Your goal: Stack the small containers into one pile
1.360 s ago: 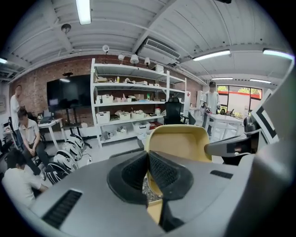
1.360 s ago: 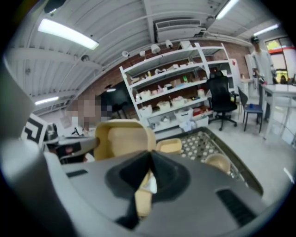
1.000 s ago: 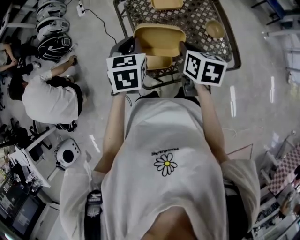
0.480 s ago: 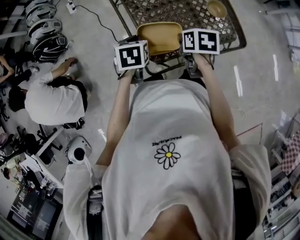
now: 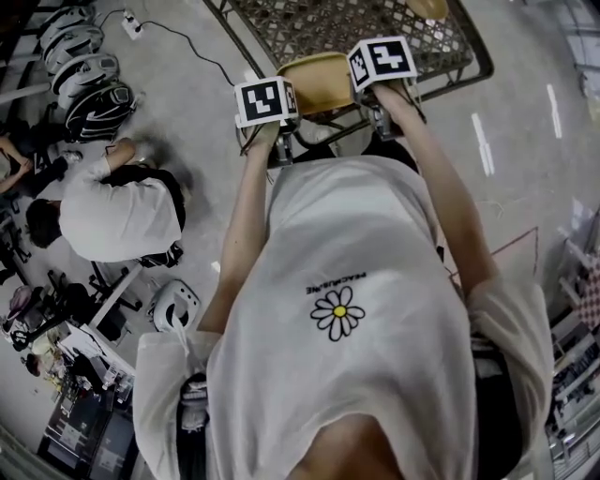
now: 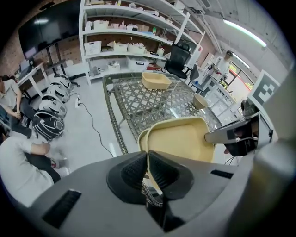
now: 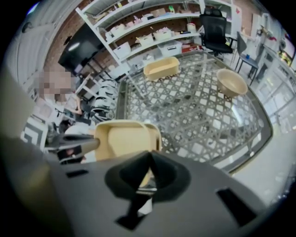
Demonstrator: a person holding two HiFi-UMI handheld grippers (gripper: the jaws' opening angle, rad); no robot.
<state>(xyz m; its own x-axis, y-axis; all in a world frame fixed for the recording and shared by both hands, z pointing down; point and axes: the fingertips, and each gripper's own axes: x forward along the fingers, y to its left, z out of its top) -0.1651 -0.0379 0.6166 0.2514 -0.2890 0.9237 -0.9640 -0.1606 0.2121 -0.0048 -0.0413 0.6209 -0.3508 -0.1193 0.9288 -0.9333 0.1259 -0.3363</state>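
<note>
I hold a tan rectangular container (image 6: 180,139) between both grippers, with a second one nested under it whose rim shows at the left. The left gripper (image 6: 148,173) is shut on its near left rim. The right gripper (image 7: 149,169) is shut on the opposite rim of the container (image 7: 122,139). In the head view the container (image 5: 319,82) hangs between the two marker cubes, over the near edge of the glass lattice table (image 5: 375,28). Another tan rectangular container (image 7: 161,67) and a round tan bowl (image 7: 231,82) sit farther back on the table.
A person (image 5: 112,211) crouches on the floor at the left, near a row of helmets (image 5: 84,75) and a floor cable. White shelves (image 6: 129,28) and a black office chair (image 6: 178,58) stand behind the table.
Both grippers have gone down and away from the head camera with the container still held between them; the marker cubes now look smaller and sit higher in the head view.
</note>
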